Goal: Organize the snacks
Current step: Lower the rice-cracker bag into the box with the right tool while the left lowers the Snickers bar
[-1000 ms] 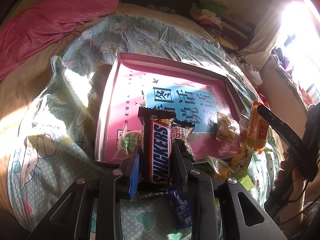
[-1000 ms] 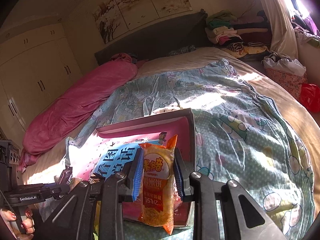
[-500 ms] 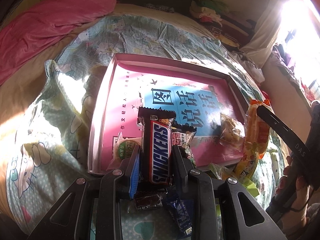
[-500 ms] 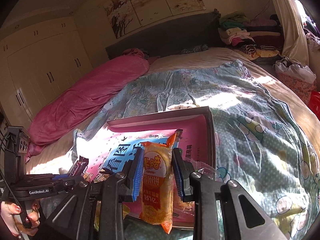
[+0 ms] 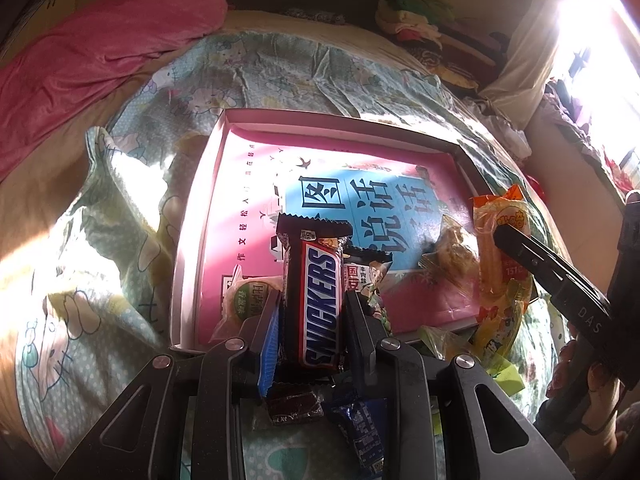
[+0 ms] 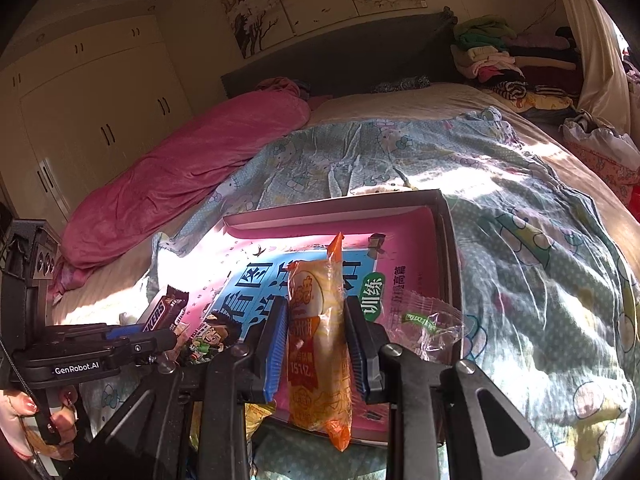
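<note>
While we hold both tools over the near edge of the pink box (image 5: pixel 188 264) on the bed (image 6: pixel 540 280), the left hand-held gripper (image 5: pixel 312 312) pinches a Snickers bar (image 5: pixel 318 300) upright between its pads. The right hand-held gripper (image 6: pixel 316 340) pinches an orange rice-cracker packet (image 6: pixel 318 344). Several small wrapped snacks (image 5: pixel 244 292) lie inside the box.

A brown, red and blue chocolate bar wrapper (image 5: pixel 316 304) reads "SNICKERS" in white letters. The black handheld gripper body on the left (image 6: pixel 76 364) carries a white "GenRobot.AI" label. The other black gripper's arm (image 5: pixel 560 284) is stamped "DAS". The orange and yellow snack packet (image 6: pixel 318 352) shows "151亿". The pink shallow box (image 6: pixel 404 220) has large Chinese characters printed on a blue panel.
</note>
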Available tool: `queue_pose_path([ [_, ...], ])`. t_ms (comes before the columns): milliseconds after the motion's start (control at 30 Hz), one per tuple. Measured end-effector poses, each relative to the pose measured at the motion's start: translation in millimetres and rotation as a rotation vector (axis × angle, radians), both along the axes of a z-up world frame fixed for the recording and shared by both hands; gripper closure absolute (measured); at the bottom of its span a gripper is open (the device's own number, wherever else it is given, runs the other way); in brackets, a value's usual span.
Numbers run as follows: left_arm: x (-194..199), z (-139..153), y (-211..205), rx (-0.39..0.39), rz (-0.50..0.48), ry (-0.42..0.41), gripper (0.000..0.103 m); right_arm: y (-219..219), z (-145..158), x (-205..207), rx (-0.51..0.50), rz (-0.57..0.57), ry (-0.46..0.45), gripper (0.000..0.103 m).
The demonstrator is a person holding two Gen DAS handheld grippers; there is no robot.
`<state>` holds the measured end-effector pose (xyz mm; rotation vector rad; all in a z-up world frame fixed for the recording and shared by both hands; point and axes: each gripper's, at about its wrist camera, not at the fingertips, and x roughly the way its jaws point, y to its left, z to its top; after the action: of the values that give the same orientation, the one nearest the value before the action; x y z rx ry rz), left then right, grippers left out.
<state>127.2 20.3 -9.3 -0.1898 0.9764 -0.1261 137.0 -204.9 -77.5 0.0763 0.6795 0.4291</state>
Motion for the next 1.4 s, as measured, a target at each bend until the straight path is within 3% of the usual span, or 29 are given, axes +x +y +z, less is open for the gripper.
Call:
queue_pose_path([
  [367, 0.6, -0.1, -4.6, 0.016, -0.010, 0.000, 0.073, 4.7, -6.8, -0.7, 0.001, 0.020, 0.033, 0.074],
  [667, 5.1, 0.3, -10.3, 0.031, -0.014, -0.003, 0.073, -6.6, -9.7, 3.4, 0.006, -0.032, 0.056, 0.074],
  [933, 7.6, 0.5, -12.5, 0.040, -0.012, 0.000, 0.073, -9.9, -6.7, 4.8, -0.039, -0.075, 0.036, 0.074],
  [1400, 9.1, 0.0, -13.0, 0.080, 0.004, 0.007, 0.073, -8.2, 2.5, 0.1, -0.022, -0.049, 0.022, 0.068],
])
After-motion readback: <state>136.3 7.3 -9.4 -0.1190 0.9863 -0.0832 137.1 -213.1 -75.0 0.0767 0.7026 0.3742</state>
